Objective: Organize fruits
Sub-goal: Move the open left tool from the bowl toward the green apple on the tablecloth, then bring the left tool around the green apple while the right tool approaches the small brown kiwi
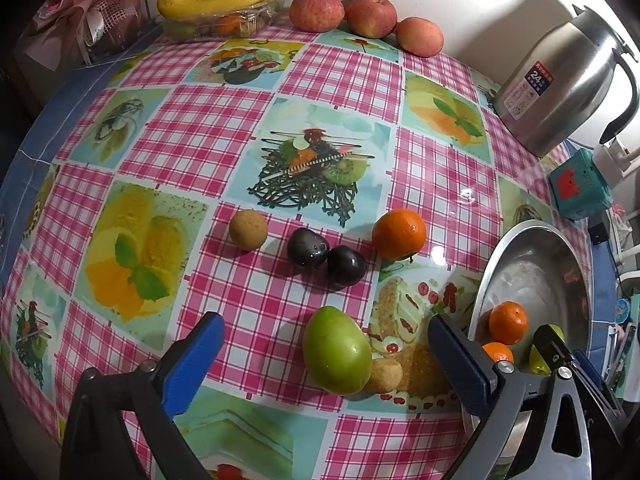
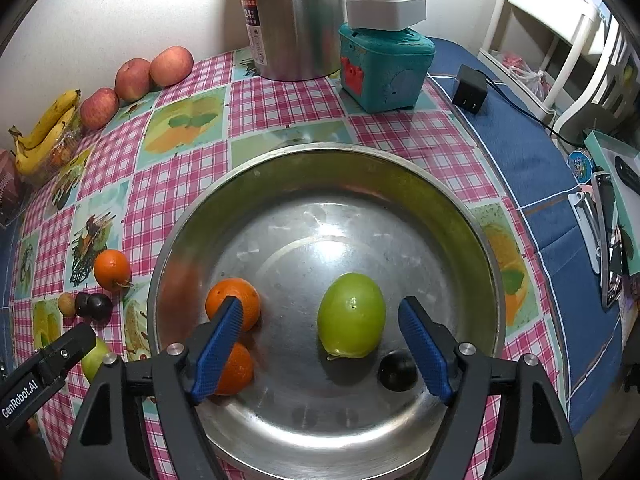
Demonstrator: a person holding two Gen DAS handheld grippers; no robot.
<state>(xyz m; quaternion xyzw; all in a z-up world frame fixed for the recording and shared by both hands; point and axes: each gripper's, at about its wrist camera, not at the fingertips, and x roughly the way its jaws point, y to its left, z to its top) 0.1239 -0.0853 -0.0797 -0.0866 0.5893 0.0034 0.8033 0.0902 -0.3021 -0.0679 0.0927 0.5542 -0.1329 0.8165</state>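
- Left gripper (image 1: 326, 354): jaws wide, holding nothing, low centre of frame; oval green fruit (image 1: 337, 351) on the checked tablecloth (image 1: 192, 136) between them.
- Right gripper (image 2: 320, 336): jaws wide, empty, over round steel basin (image 2: 256, 168).
- Basin, lower centre, holds two small oranges (image 2: 233, 304), a green fruit (image 2: 351, 315), a dark plum (image 2: 396, 372).

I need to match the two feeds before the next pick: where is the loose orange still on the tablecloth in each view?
Left wrist: the loose orange lies right of centre, beside two dark plums.
Right wrist: far left, outside the steel bowl.
Shared landmark: the steel kettle.
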